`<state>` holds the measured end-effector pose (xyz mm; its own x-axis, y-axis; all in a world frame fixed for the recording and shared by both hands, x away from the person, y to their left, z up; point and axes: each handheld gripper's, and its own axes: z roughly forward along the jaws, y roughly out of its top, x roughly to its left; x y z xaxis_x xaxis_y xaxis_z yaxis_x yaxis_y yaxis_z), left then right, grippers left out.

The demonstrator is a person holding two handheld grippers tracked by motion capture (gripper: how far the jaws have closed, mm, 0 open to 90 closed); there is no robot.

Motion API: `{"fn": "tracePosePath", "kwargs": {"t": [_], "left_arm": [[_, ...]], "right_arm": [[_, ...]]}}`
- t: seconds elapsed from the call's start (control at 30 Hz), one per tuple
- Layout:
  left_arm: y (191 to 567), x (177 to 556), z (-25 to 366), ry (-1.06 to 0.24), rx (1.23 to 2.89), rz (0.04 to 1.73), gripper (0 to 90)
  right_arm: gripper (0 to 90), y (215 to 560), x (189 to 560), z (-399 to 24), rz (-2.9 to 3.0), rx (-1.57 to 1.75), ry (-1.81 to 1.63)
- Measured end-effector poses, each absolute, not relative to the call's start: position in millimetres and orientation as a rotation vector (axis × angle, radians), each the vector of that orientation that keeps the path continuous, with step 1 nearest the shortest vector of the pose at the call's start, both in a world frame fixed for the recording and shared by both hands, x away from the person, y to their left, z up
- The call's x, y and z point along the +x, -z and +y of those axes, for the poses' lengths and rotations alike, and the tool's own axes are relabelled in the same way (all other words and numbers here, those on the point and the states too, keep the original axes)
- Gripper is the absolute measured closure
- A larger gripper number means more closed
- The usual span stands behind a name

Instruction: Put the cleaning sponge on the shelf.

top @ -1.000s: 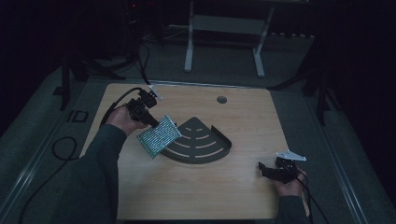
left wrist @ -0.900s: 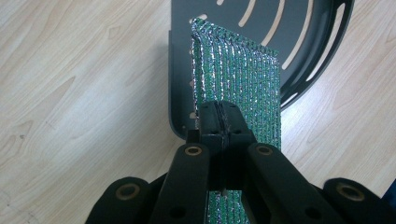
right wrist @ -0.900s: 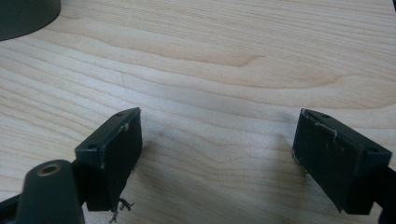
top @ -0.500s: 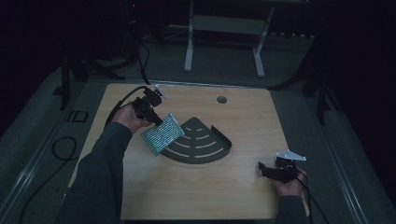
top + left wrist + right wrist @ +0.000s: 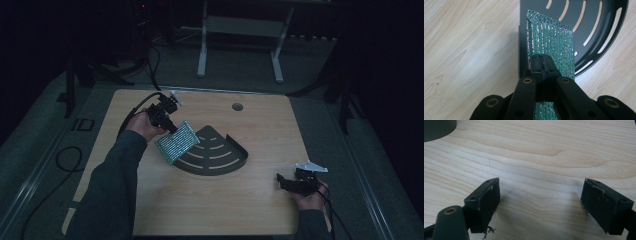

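My left gripper (image 5: pixel 541 65) pinches a glittery green mesh pad (image 5: pixel 554 45) above the dark slotted quarter-round metal tray (image 5: pixel 596 27); my right gripper (image 5: pixel 540 202) rests spread over the light wooden table (image 5: pixel 544 152).

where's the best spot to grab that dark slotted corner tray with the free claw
Probably the raised curved wall of the dark slotted tray on its right side, coming from the right where the open right claw waits. That rim stands up from the table and is thin enough for the jaws to straddle. The left claw is shut on the green sparkly pouch over the tray's left edge.
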<state>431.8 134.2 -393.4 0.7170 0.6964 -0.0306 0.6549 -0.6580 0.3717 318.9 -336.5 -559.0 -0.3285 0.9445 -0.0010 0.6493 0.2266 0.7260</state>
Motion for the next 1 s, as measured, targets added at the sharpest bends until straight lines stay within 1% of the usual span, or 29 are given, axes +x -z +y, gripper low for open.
{"fn": "tracePosePath", "kwargs": {"t": [0.13,0.43,1.0], "left_arm": [[395,434,133,-0.182,2.559,1.052,90.0],[399,438,130,-0.176,2.582,1.045,90.0],[409,447,111,-0.190,2.622,1.036,90.0]], "right_arm": [[15.4,559,319,-336,2.061,1.465,-0.886],[15.4,559,319,-336,2.061,1.465,-0.885],[15.5,559,319,-336,2.062,1.464,-0.886]]}}
